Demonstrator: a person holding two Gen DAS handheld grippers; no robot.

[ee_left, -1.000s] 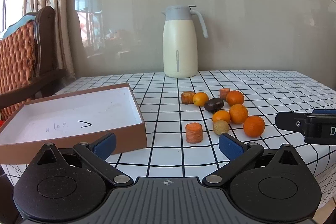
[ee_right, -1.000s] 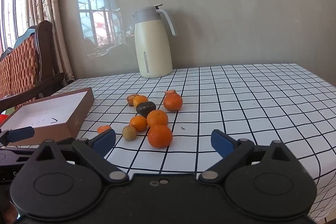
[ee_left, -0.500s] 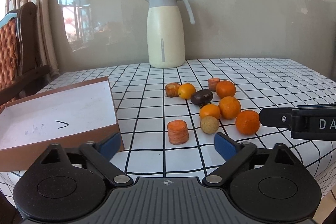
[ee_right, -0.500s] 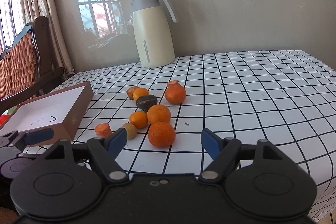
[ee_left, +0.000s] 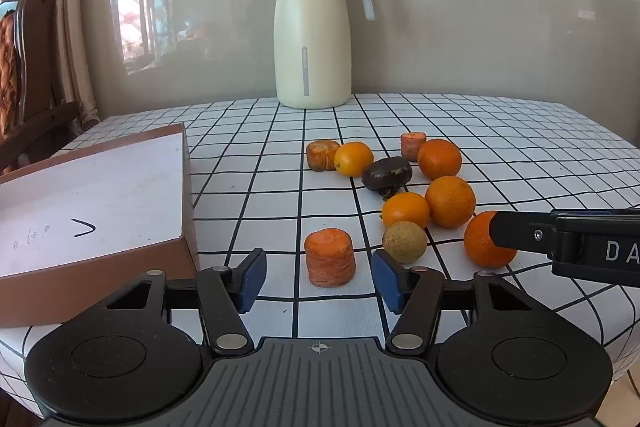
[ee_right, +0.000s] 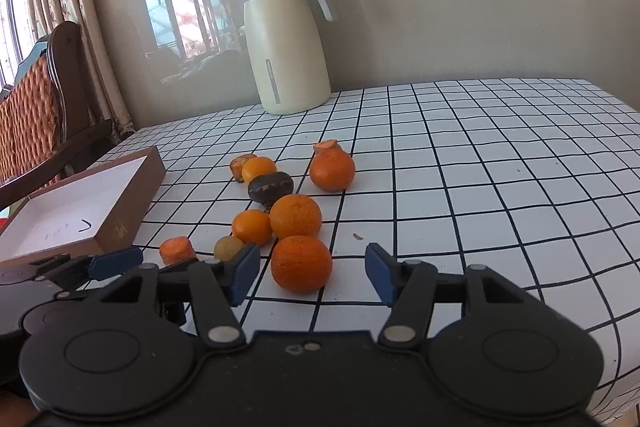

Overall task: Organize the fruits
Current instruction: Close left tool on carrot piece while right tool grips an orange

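Several oranges and other pieces lie in a loose cluster on the checked tablecloth. A carrot chunk [ee_left: 329, 257] stands upright just ahead of my left gripper [ee_left: 318, 280], whose jaws are closing around it with gaps on both sides. The nearest orange [ee_right: 301, 263] sits between the closing jaws of my right gripper [ee_right: 312, 274], also untouched. Beyond lie a brown round fruit [ee_left: 404, 241], more oranges [ee_left: 449, 201], a dark fruit [ee_left: 386, 173] and two carrot pieces [ee_left: 413, 143]. The brown cardboard box [ee_left: 96, 195] with a white inside is at the left.
A cream thermos jug [ee_left: 313, 39] stands at the back of the table [ee_right: 480, 163] by the wall. A wooden chair [ee_right: 40, 107] and curtains are off the left side. The right gripper's arm [ee_left: 568, 243] reaches in front of the near orange.
Both grippers have moved forward and lower toward the fruit. Their jaws have narrowed, the left around the carrot chunk and the right around the nearest orange.
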